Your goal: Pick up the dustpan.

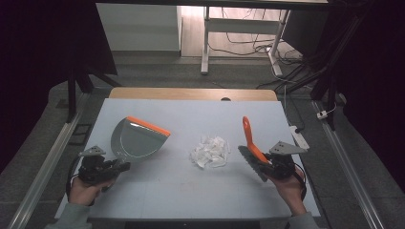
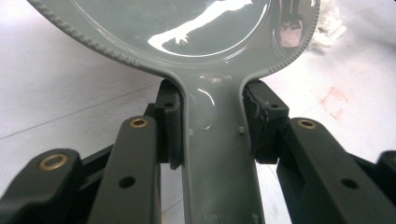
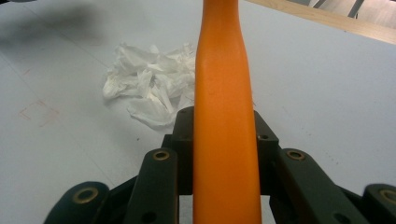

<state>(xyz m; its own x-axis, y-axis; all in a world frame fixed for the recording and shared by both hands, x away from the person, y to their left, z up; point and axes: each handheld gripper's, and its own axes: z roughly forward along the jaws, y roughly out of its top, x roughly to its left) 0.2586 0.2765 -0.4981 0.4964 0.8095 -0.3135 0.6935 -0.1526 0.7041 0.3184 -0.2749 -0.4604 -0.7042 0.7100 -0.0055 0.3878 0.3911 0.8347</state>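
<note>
High view: left gripper (image 1: 119,167) clamps grey dustpan (image 1: 136,139) handle; right gripper (image 1: 265,164) clamps orange brush (image 1: 252,145); paper scraps (image 1: 210,151) lie between.
Left gripper view: pads pinch handle; dustpan seemingly flat on table (image 2: 56,93).
Right gripper view: jaws squeeze brush handle; scraps just beyond.

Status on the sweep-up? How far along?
Done: both tools are picked up. The left gripper is shut on the dustpan handle, the right gripper on the orange brush handle.
In hand: dustpan and brush sit on either side of the paper scraps, neither touching them.
Left: all the sweeping. The scraps lie in one pile on the table, and the pan looks empty.
</note>
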